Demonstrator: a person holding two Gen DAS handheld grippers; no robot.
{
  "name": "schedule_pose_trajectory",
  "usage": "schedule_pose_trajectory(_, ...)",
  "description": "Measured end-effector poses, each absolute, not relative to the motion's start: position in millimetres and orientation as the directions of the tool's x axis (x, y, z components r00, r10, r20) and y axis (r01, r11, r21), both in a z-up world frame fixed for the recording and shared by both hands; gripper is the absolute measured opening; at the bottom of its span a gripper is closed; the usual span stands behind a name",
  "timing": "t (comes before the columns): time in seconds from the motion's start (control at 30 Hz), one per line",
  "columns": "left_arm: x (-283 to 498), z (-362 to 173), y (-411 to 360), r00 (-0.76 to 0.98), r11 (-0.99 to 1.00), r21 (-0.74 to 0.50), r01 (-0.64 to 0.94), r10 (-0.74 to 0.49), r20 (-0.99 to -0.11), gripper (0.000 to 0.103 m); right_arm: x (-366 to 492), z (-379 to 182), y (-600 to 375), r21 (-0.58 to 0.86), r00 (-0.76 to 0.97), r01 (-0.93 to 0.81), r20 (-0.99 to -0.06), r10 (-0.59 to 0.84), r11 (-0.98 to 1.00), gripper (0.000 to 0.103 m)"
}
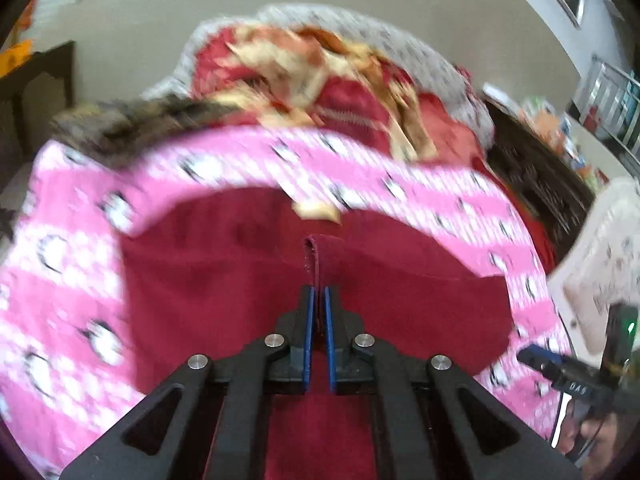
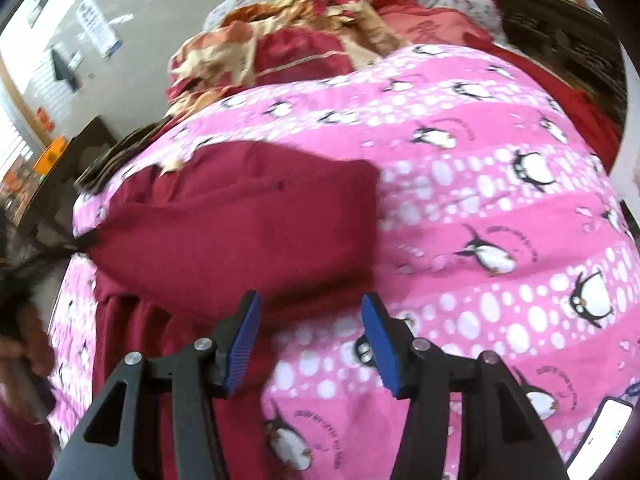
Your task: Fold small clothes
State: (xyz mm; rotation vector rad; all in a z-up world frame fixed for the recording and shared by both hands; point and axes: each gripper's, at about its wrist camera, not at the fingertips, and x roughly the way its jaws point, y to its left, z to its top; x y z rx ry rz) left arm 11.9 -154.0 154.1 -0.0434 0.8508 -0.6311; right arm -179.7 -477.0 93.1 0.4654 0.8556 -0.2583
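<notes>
A dark red garment (image 1: 420,280) lies on a pink penguin-print blanket (image 1: 72,264). My left gripper (image 1: 319,300) is shut on a raised fold of the red garment, which stands up between the blue pads. In the right wrist view the red garment (image 2: 240,232) lies partly folded on the pink blanket (image 2: 500,220), its near part hanging down at the left. My right gripper (image 2: 310,312) is open and empty, just above the garment's near edge. The right gripper (image 1: 536,358) also shows at the right edge of the left wrist view.
A heap of red and beige floral bedding (image 1: 320,76) and a grey patterned pillow (image 1: 400,36) lie behind the blanket. Dark wooden furniture (image 1: 540,184) stands at the right. A phone (image 2: 600,432) lies on the blanket at the lower right.
</notes>
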Motion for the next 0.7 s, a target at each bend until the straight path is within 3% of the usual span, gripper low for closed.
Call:
schedule_pose_trajectory(0.1,29.8,157.1,-122.3,0.551,0.868,-0.235,0.438,-0.465,-0.693,0.000,-171.8,93.5,-483.5,0.289,0.634,0.427,-0.771,-0.056,0.857,0.062)
schedule_pose_trajectory(0.3,50.9,112.5,-78.9,0.523,0.919,-0.220,0.328,-0.371,-0.768,0.000,-134.3,87.4,-481.6,0.286,0.623,0.418,-0.781,-0.043,0.862,0.066)
schedule_pose_trajectory(0.57,49.1,101.1,-80.9,0.506,0.916,-0.221,0.334,-0.372,-0.778,0.000,-72.0,71.6,-483.4,0.315,0.600,0.411,-0.800,0.006,0.856,0.067)
schedule_pose_trajectory(0.6,48.8,100.5,-80.8,0.503,0.916,-0.223,0.334,-0.374,-0.779,0.000,-65.0,67.6,-484.4,0.312,0.589,0.407,-0.808,0.014,0.858,0.062)
schedule_pose_trajectory(0.63,48.1,99.6,-80.8,0.499,0.915,-0.224,0.335,-0.374,-0.782,0.000,-57.8,64.3,-485.3,0.309,0.579,0.398,-0.815,0.025,0.864,0.030)
schedule_pose_trajectory(0.67,47.4,98.5,-80.6,0.492,0.914,-0.228,0.336,-0.377,-0.784,0.000,-51.7,64.3,-484.9,0.293,0.573,0.387,-0.819,0.021,0.874,0.019)
schedule_pose_trajectory(0.7,46.7,97.6,-80.7,0.488,0.913,-0.231,0.337,-0.379,-0.786,0.000,-49.4,67.1,-484.7,0.267,0.572,0.386,-0.820,-0.003,0.883,0.018)
